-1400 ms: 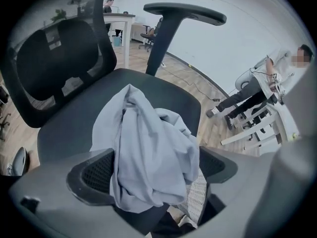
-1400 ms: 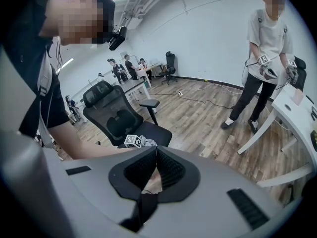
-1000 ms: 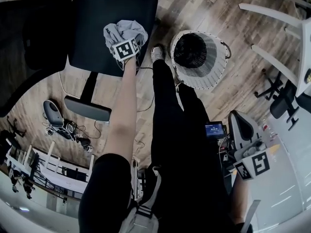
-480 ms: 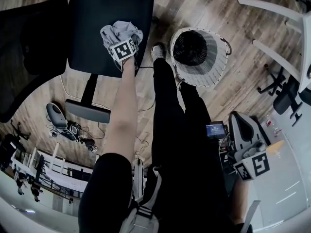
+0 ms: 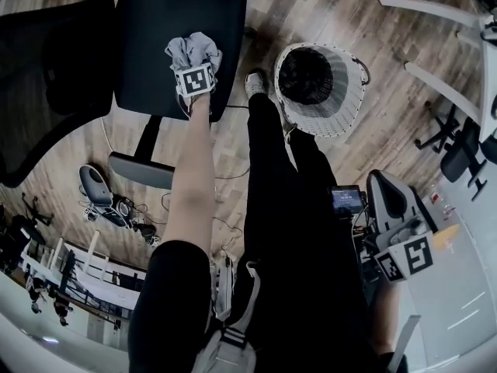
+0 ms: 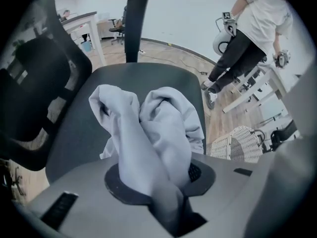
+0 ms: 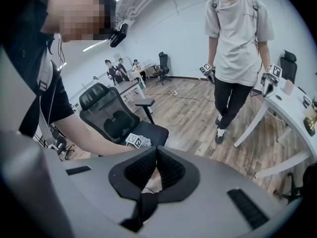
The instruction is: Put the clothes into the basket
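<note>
A crumpled light-grey garment (image 5: 194,50) lies on the black seat of an office chair (image 5: 147,45). My left gripper (image 5: 196,64) points steeply down onto it. In the left gripper view its jaws are closing, with a gathered fold of the garment (image 6: 158,133) pinched between them at the left gripper (image 6: 166,197). The white wicker basket (image 5: 342,99) stands on the floor to the right of the chair, beyond my legs, and shows at the right edge of the left gripper view as the basket (image 6: 237,143). My right gripper (image 5: 404,259) hangs low by my side; its jaws (image 7: 156,150) are shut, with nothing between them.
The chair's black backrest (image 5: 46,68) fills the upper left. White desk legs (image 5: 435,22) and more chairs stand at the right. Another person (image 7: 237,43) with grippers stands on the wood floor (image 5: 388,154) past the basket. Cables and gear (image 5: 116,208) lie at the left.
The left gripper's jaws have come together on the garment, which is bunched tighter and narrower than before. The right gripper has stayed where it was.
</note>
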Tool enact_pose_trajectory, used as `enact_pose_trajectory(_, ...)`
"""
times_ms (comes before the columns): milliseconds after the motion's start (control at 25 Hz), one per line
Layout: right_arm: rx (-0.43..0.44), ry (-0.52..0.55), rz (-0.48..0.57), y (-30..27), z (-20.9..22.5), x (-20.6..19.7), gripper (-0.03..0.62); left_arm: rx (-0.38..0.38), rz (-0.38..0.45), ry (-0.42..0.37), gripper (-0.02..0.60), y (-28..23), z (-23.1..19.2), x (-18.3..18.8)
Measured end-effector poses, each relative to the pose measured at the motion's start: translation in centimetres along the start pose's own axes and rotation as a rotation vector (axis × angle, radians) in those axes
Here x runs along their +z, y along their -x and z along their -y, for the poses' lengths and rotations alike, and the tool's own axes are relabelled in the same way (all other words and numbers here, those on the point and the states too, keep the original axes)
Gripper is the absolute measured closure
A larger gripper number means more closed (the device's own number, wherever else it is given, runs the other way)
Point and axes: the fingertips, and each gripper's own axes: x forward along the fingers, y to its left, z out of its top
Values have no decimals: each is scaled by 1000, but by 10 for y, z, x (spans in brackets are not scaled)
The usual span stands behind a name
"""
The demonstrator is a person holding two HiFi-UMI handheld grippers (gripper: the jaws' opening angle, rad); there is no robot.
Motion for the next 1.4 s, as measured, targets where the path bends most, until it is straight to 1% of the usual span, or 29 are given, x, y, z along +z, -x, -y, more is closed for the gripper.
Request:
enact_pose_trajectory(80,-1,2,30,5,-1,5,577,-11,-12,-54,443,11,1,-5)
enact_pose_trajectory(200,-5,3,81,12,0,15,577,-25,-5,-81,448,33,1,-10)
enact_pose_trajectory(400,8,25,163,27,-8,26,577,-33,44,-92,448,75,5,-13)
enact_pose_trajectory(640,0,40,277,44,-4,29,577,-59,136,-158,448,130,22,4)
enact_pose_trajectory(720,-3,39,309,58,-3,26,577,-75,153,-193,448,155,36,-2)
enact_pose_trajectory(840,-8,33,373,82,1,19,577,-97,176,-278,448,192,58,-13)
enact_pose_trajectory(920,-10,28,413,96,9,16,577,-107,193,-322,448,213,75,-16)
enact_pose_trajectory(1040,-21,24,456,115,31,12,577,-121,217,-365,448,233,105,-14)
enact_pose_trajectory(1200,-31,24,498,138,73,11,577,-142,256,-382,448,250,152,-5)
enact_pose_trajectory(1400,-40,28,517,173,124,-6,577,-171,289,-392,448,271,219,-16)
